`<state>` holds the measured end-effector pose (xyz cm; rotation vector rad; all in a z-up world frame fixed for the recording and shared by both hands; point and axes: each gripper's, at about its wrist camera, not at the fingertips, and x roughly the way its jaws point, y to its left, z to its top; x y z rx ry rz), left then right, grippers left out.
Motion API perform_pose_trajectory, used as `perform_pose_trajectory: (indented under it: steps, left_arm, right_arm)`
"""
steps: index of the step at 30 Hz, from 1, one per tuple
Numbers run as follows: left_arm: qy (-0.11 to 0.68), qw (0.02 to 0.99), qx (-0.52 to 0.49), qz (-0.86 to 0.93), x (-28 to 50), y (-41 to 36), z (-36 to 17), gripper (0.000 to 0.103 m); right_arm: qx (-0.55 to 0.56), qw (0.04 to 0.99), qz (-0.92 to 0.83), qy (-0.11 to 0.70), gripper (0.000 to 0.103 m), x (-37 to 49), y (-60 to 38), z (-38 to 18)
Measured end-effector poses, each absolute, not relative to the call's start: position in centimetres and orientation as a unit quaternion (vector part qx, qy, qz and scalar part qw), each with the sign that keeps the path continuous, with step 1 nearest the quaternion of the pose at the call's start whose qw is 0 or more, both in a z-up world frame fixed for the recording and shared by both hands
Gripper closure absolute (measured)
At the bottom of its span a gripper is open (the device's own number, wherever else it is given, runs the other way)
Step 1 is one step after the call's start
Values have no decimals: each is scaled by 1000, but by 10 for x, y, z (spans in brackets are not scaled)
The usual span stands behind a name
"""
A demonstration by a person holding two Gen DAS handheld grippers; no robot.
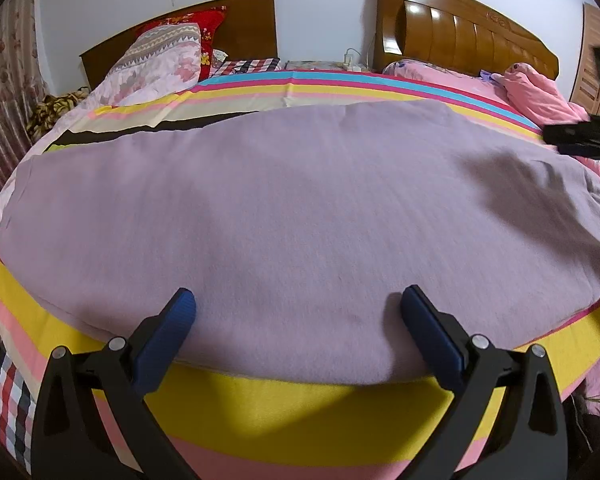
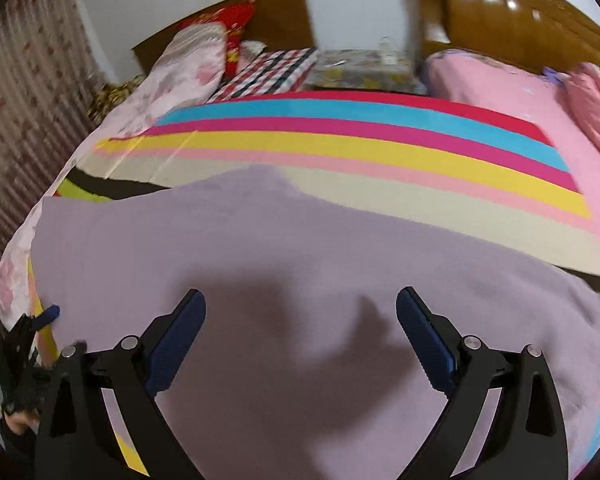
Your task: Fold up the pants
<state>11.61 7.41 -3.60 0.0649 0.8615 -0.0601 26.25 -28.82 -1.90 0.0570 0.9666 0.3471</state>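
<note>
Lilac pants [image 1: 284, 220] lie spread flat across a striped sheet [image 1: 300, 412] on the bed, filling most of both views [image 2: 300, 280]. My left gripper [image 1: 298, 300] hovers open over the near edge of the pants, nothing between its blue-padded fingers. My right gripper [image 2: 300, 304] is open too, held above the cloth and casting a dark shadow on it. The right gripper also shows at the right edge of the left wrist view [image 1: 572, 136]. The left gripper appears at the lower left of the right wrist view [image 2: 40, 320], held by a hand.
Pillows and a floral quilt [image 1: 160, 56] lie at the head of the bed before a wooden headboard [image 1: 460, 36]. A pink quilt [image 1: 540, 88] is bunched at the right. A power strip [image 1: 354, 66] sits between the headboards. A curtain [image 2: 24, 120] hangs on the left.
</note>
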Motion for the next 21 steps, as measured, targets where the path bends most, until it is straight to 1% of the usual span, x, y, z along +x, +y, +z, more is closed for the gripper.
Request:
perform_pose_trajectory:
  steps: [3, 5, 6, 10, 12, 13, 15, 17, 18, 21]
  left_arm:
    - [418, 908, 31, -30, 116, 74, -36, 1]
    - [416, 908, 32, -32, 116, 74, -36, 1]
    - [415, 909, 32, -34, 115, 75, -36, 1]
    - [417, 907, 21, -49, 113, 79, -33, 1]
    - [401, 910, -45, -90, 108, 101, -25, 2]
    - [391, 908, -101, -113, 106, 120, -22, 2]
    - [373, 896, -205, -127, 103, 163, -21, 2]
    - [351, 884, -282, -125, 95, 206, -19, 2]
    - [329, 881, -317, -121, 88, 233, -17, 2]
    - [289, 880, -372, -65, 72, 304, -16, 2]
  right_arm:
    - [4, 862, 169, 478, 10, 280, -268, -40]
    - [-7, 864, 135, 485, 8, 277, -267, -54]
    - [-8, 865, 136, 482, 6, 273, -263, -53]
    - [-33, 861, 71, 503, 6, 268, -253, -40]
    - [-21, 868, 125, 480, 6, 265, -229, -20]
    - [-28, 868, 140, 475, 6, 264, -219, -16]
    - [-66, 868, 184, 456, 6, 265, -176, -5]
    - [-93, 858, 245, 441, 6, 266, -126, -3]
    - [-106, 850, 271, 440, 6, 266, -104, -4]
    - [-166, 826, 323, 431, 6, 261, -37, -15]
